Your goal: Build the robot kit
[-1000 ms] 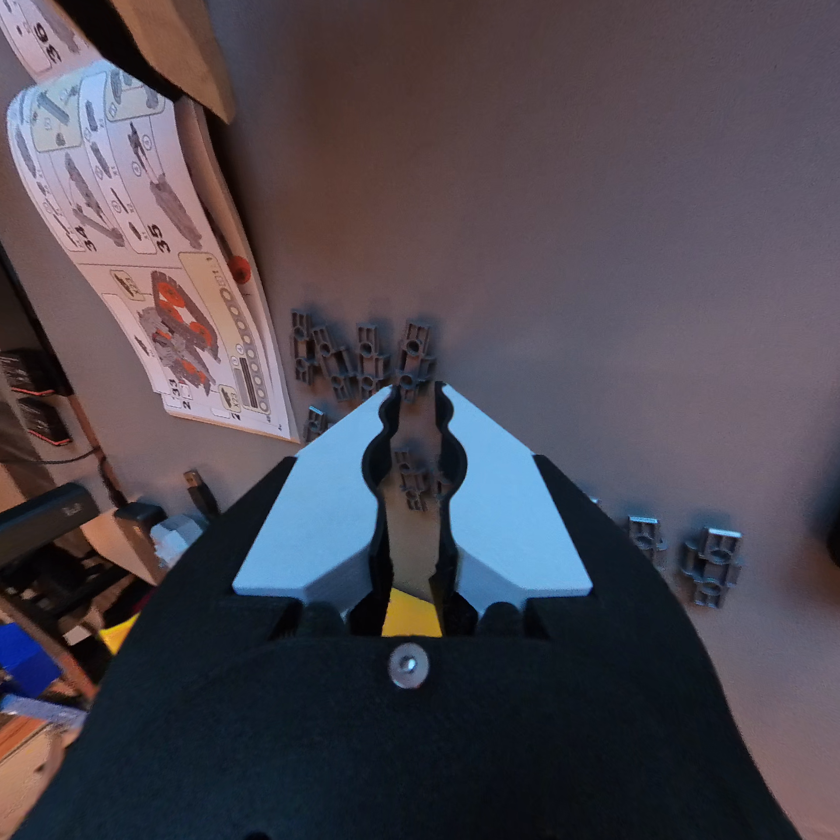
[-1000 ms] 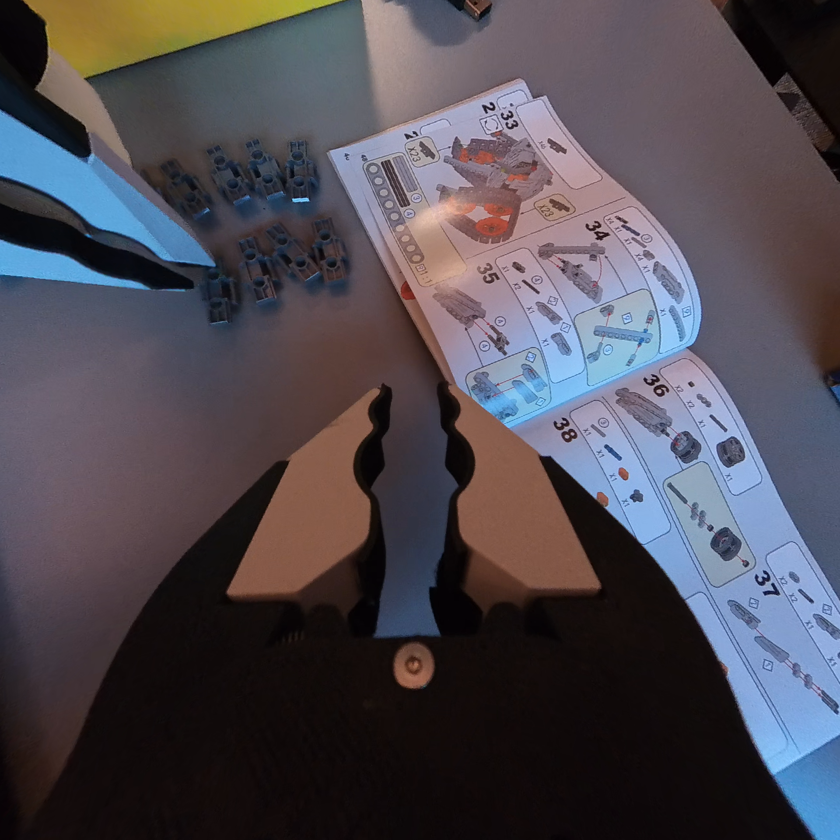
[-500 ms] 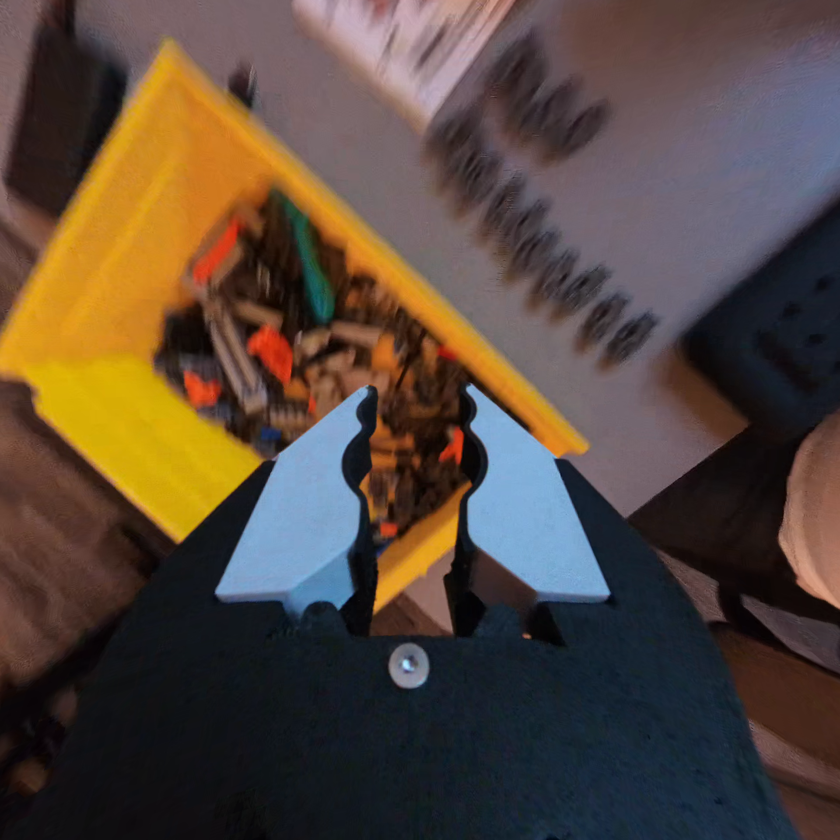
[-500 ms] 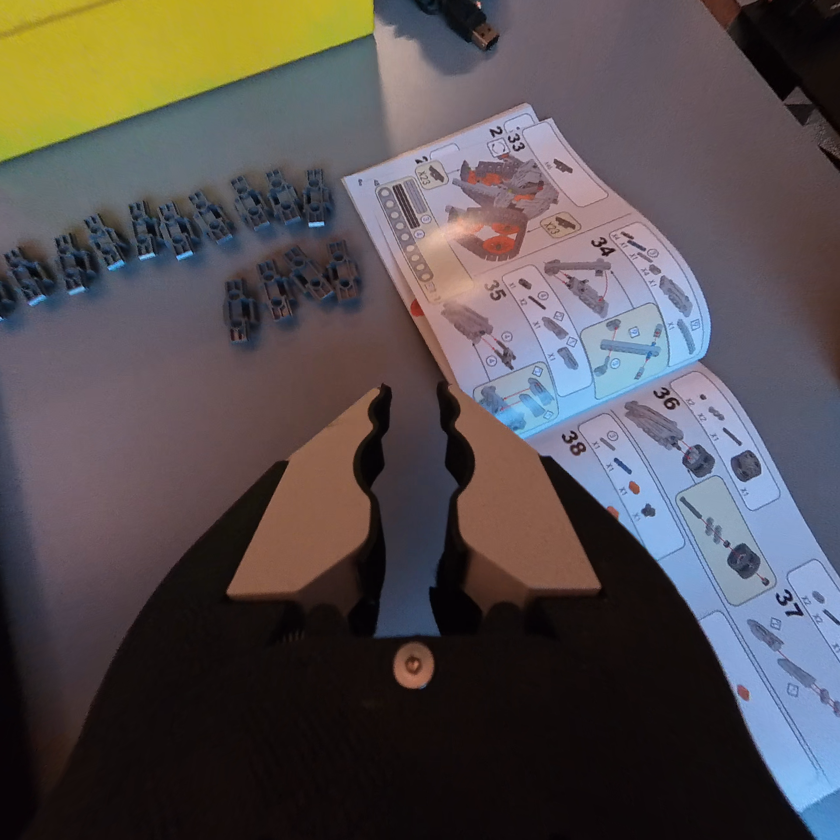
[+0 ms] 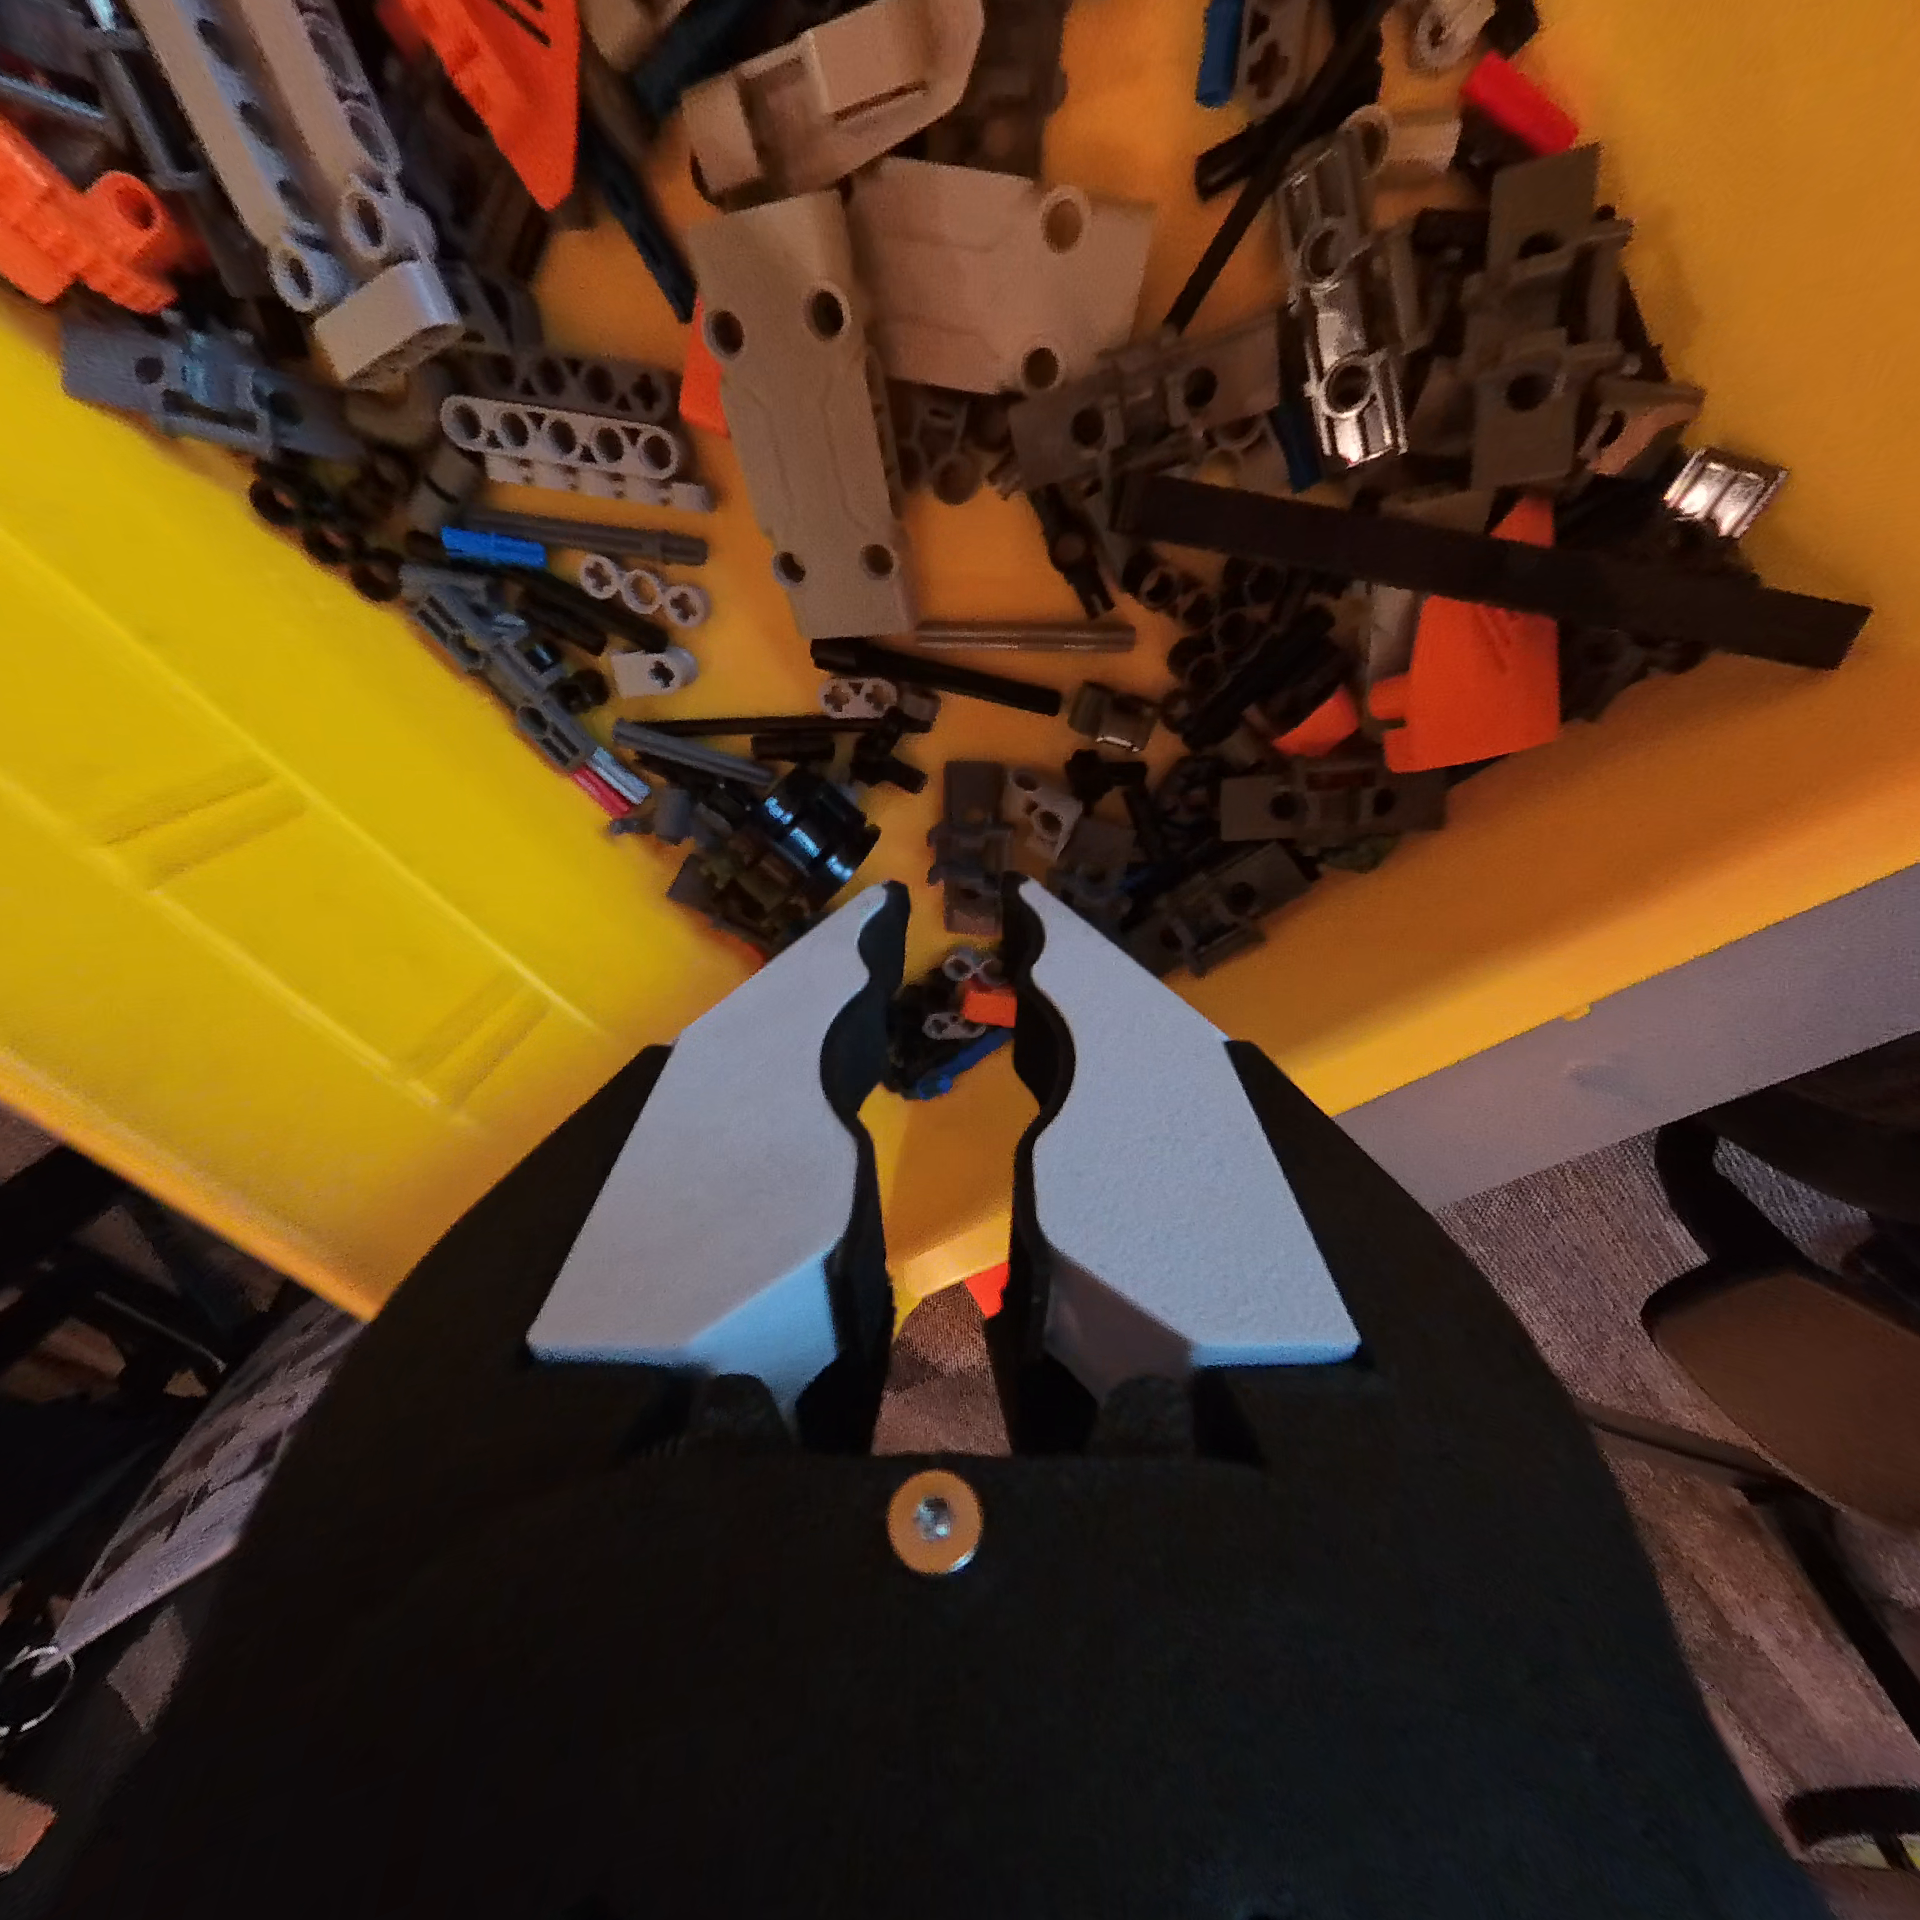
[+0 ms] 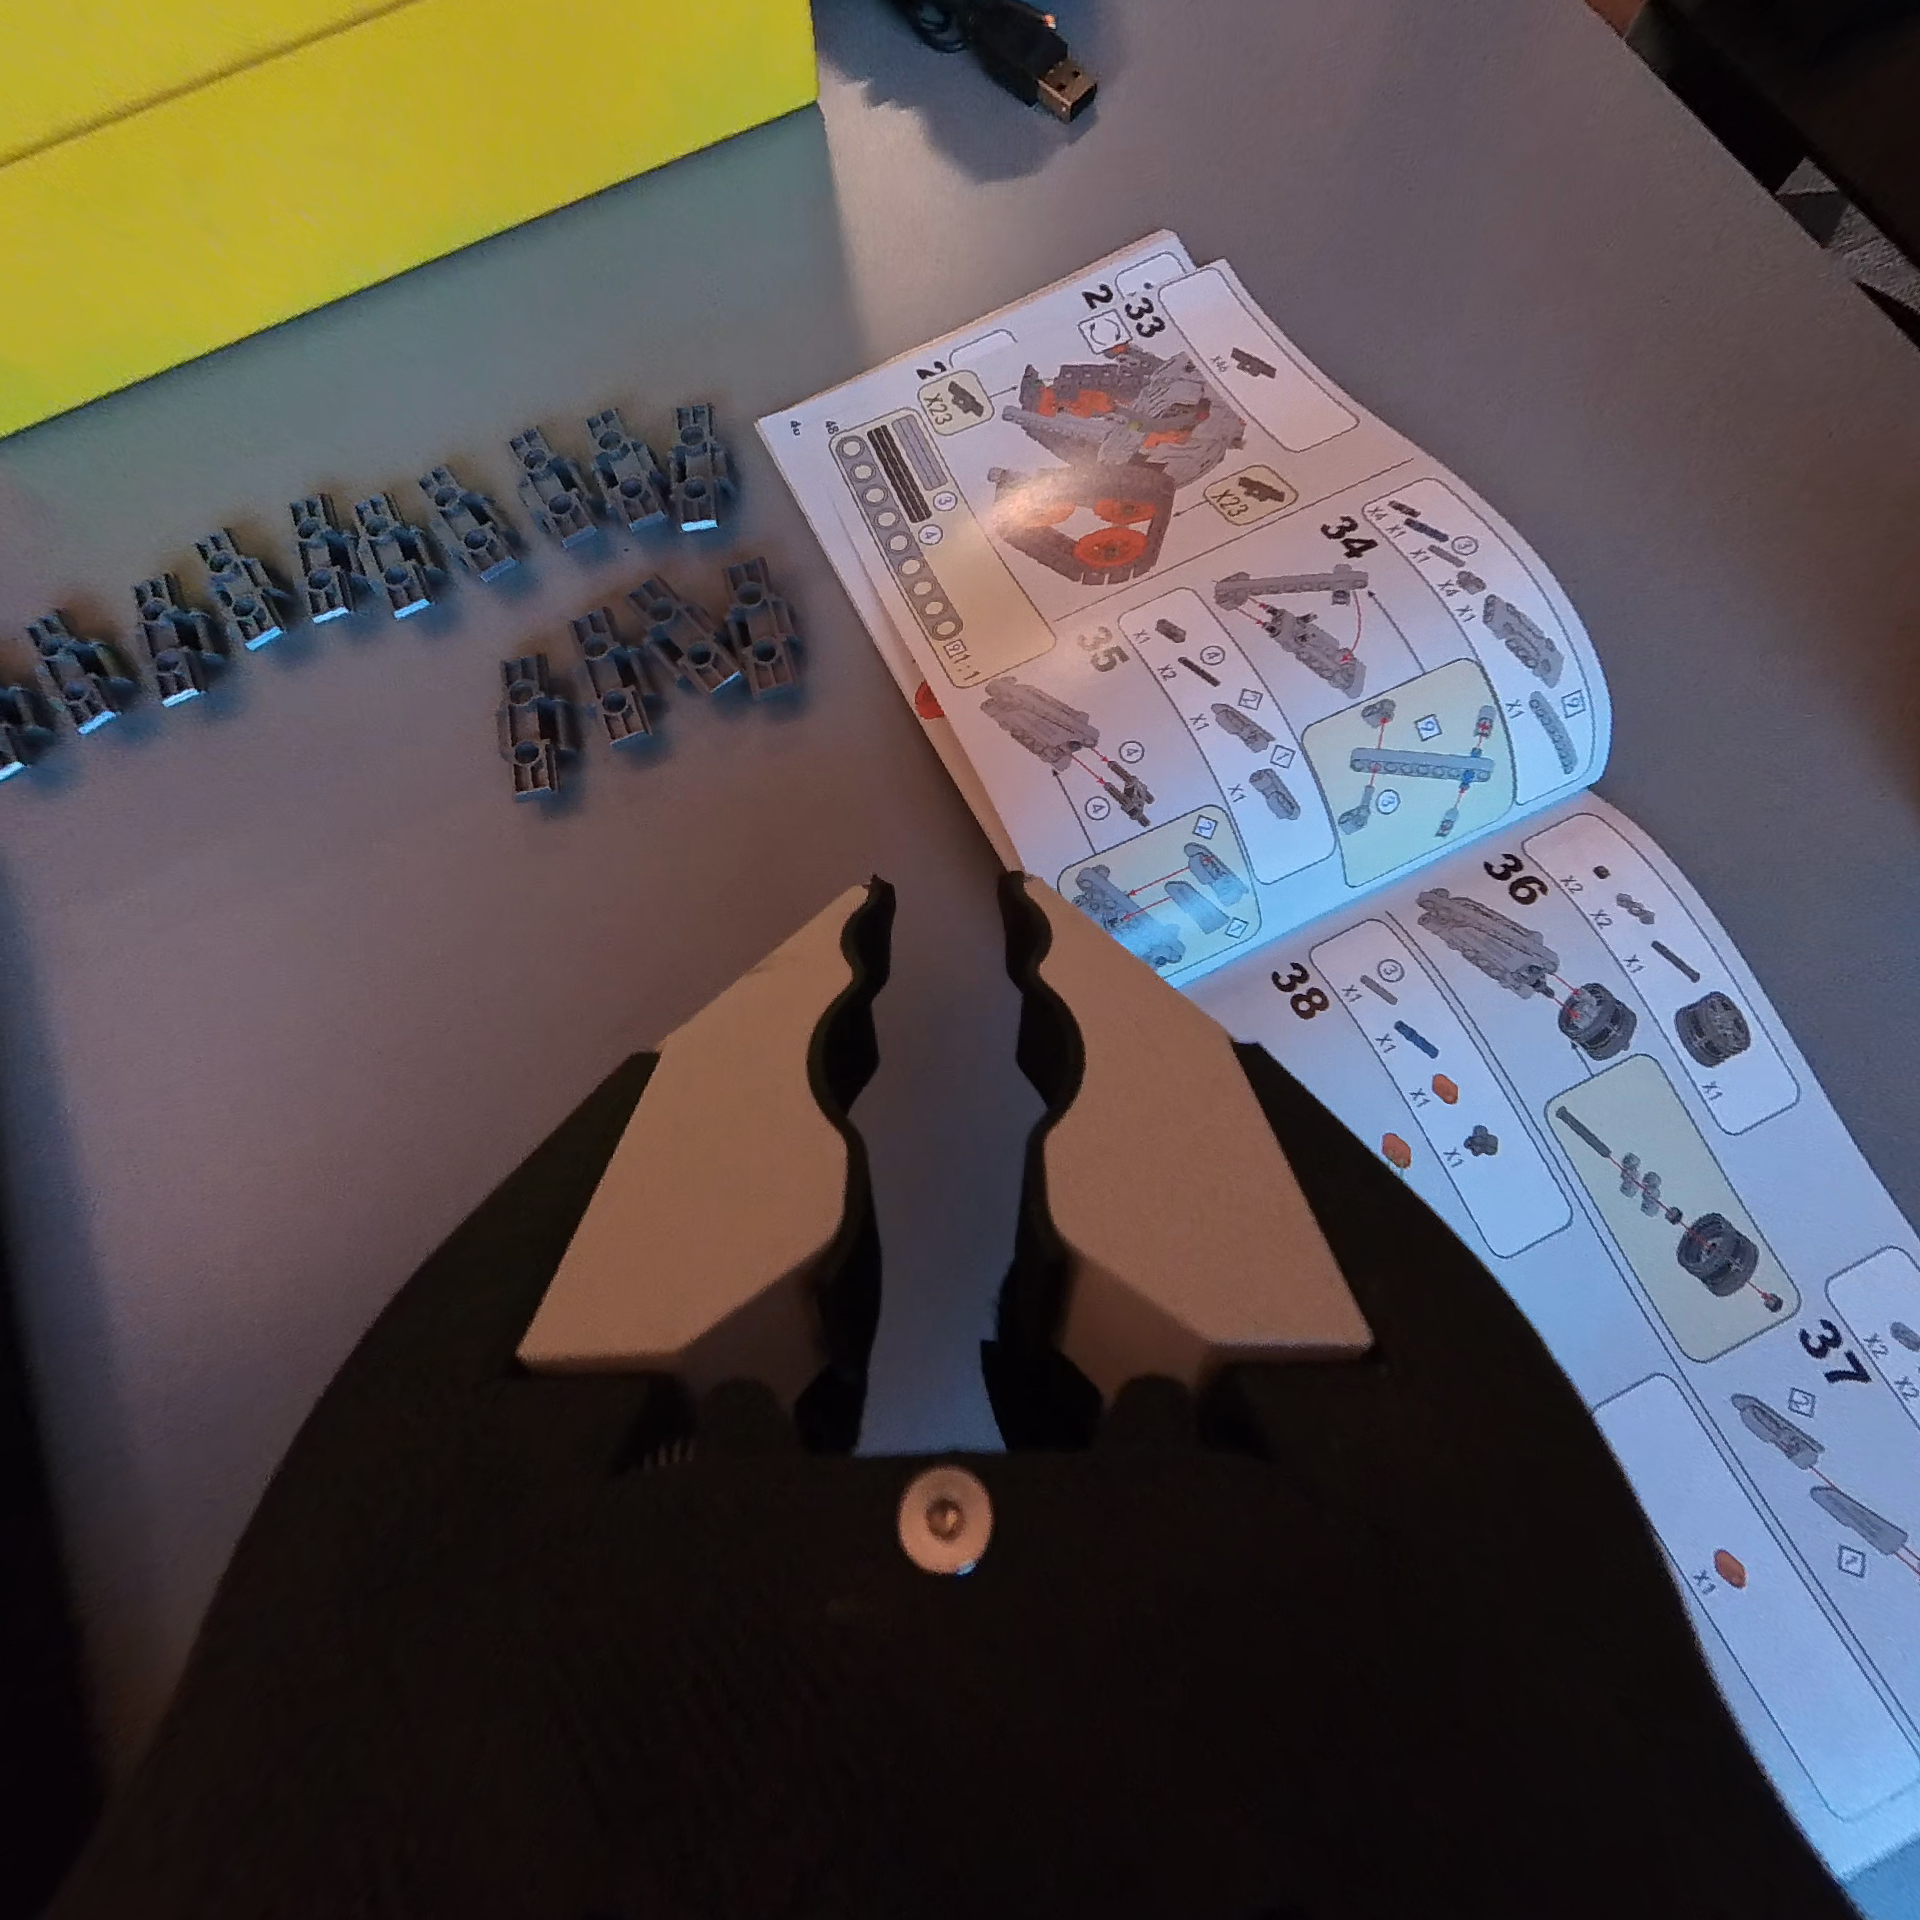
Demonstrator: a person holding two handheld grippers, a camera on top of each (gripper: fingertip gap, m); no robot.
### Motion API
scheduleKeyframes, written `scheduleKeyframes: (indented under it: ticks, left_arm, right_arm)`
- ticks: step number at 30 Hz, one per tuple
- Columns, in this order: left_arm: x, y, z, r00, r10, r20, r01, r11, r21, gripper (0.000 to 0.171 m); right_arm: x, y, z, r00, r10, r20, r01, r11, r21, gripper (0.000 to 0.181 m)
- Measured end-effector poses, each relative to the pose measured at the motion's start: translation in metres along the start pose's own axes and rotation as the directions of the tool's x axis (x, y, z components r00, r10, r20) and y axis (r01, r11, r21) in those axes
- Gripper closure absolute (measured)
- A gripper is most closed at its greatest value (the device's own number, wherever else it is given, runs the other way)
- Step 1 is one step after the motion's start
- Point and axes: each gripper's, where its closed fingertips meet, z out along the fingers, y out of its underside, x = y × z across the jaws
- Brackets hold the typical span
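Left gripper, jaws apart and empty, poised over a yellow bin of mixed building pieces; nearest its tips lies a small dark grey connector, long axis running roughly away from the camera, in line with the fingers. Such pieces are judged light, rigid and smooth, best pinched across the narrow flanks. Right gripper, jaws likewise apart and empty, hovers above the grey table beside an open instruction booklet; two rows of grey connectors lie ahead to its left, near the bin
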Motion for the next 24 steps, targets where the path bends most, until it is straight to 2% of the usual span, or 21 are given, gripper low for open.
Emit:
scheduleKeyframes:
  ticks: [9,14,17,20,22,24]
  left_arm:
    - [0.001,0.004,0.018,0.999,0.046,0.01,-0.045,0.997,-0.057,0.157]
    - [0.0,0.004,0.011,0.999,0.048,0.019,-0.047,0.998,-0.042,0.158]
    - [-0.002,-0.006,-0.013,0.997,0.026,0.069,-0.03,0.998,0.046,0.158]
    - [0.009,-0.037,-0.053,0.988,0.017,0.153,-0.052,0.973,0.223,0.158]
    - [0.036,-0.069,-0.079,0.978,0.065,0.201,-0.132,0.929,0.346,0.158]
    - [0.063,-0.096,-0.097,0.942,0.139,0.307,-0.26,0.878,0.402,0.158]
  right_arm:
    - [0.001,0.003,0.001,1.0,0.001,0.006,-0.001,1.0,-0.009,0.16]
    - [0.001,0.003,0.0,1.0,0.002,0.006,-0.001,1.0,-0.01,0.161]
    - [0.0,-0.001,-0.002,1.0,-0.004,0.001,0.004,1.0,0.006,0.161]
    - [-0.011,-0.015,-0.007,1.0,-0.027,0.011,0.026,0.998,0.049,0.161]
    - [-0.033,-0.035,-0.013,0.997,-0.038,0.073,0.03,0.993,0.116,0.161]
    - [-0.074,-0.063,-0.025,0.975,-0.039,0.219,-0.012,0.973,0.229,0.161]
